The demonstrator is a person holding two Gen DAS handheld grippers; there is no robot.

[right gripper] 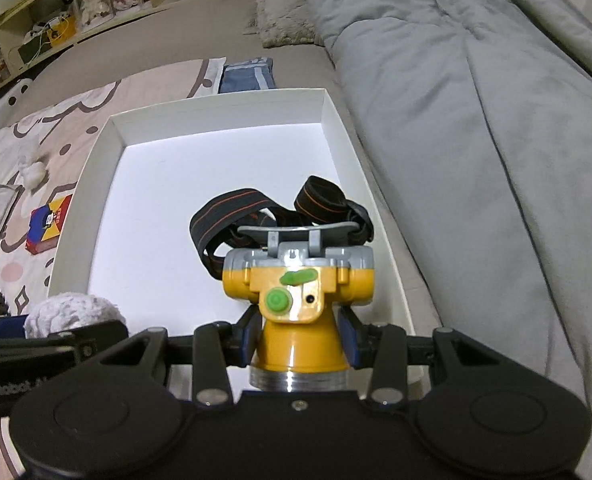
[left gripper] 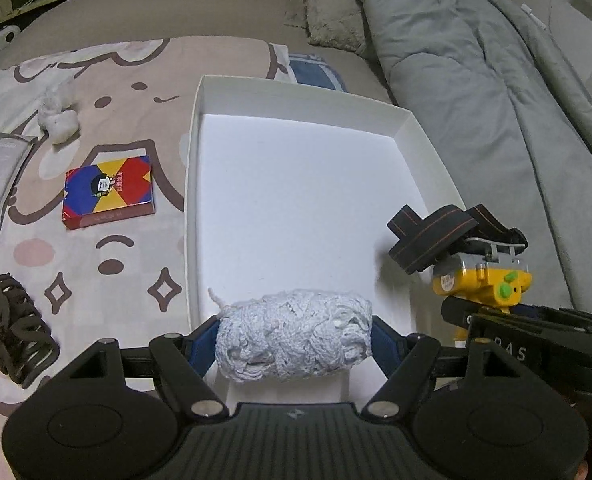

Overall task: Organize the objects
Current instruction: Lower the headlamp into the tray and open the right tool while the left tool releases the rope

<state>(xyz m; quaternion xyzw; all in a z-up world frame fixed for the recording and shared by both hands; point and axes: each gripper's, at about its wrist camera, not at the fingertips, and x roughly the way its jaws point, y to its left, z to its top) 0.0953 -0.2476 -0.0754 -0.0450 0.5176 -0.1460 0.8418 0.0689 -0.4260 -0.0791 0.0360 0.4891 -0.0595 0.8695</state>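
Box (left gripper: 296, 200): matt white card, smooth inside. Yarn ball (left gripper: 293, 340): rough, fuzzy white fibre. Headlamp (right gripper: 298, 300): glossy yellow plastic, grey plastic top, ribbed metal-looking ring at the base; strap (right gripper: 231, 208) is woven elastic cloth. Card pack (left gripper: 107, 192): printed card, slight sheen. Hair claw (left gripper: 13, 340): dark matt plastic. Quilt (left gripper: 476, 80): soft matt grey cloth.

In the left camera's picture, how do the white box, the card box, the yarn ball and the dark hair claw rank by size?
1. white box
2. yarn ball, though it sits nearest the camera
3. card box and hair claw look alike; unranked.
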